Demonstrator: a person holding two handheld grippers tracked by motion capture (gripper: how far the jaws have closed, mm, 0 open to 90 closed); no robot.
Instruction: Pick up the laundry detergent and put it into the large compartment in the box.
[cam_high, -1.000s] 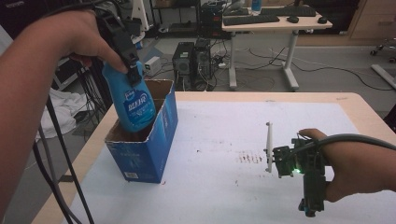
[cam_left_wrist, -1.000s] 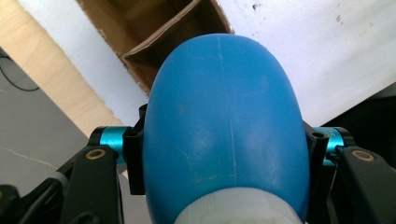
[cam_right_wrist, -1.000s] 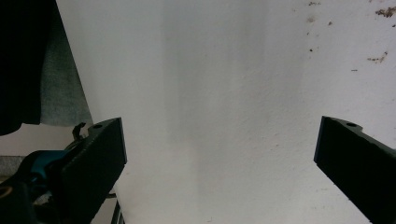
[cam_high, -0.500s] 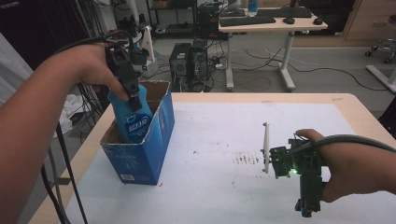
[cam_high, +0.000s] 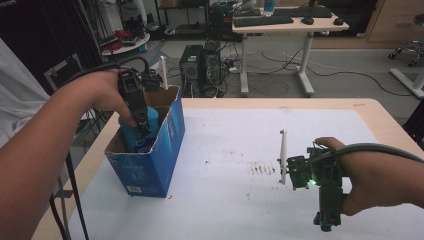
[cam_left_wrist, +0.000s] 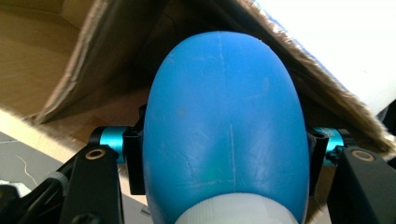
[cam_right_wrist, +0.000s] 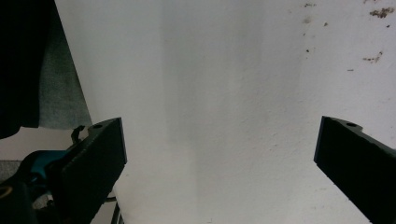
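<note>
At the left of the high view, the left gripper (cam_high: 141, 125) points down into an open blue box (cam_high: 150, 160) that stands near the left edge of the table (cam_high: 280, 102). Its jaws are clamped on a blue bottle (cam_high: 137, 135), whose lower part sits inside the box while its top shows above the cardboard rim. In the left gripper view the bottle (cam_left_wrist: 224, 130) takes up the centre of the frame, pinched at both sides by the black jaws, with its pale neck at the bottom edge and the brown inner walls of the box (cam_left_wrist: 70, 60) behind it.

At the lower right of the high view, the right gripper (cam_high: 325, 220) is held low over the white table top, well apart from the box, pointing toward the bottom of the frame. In the right gripper view its jaws stand wide apart with nothing between them, over bare white surface with a few brown specks (cam_right_wrist: 373, 28) at the upper right.
</note>
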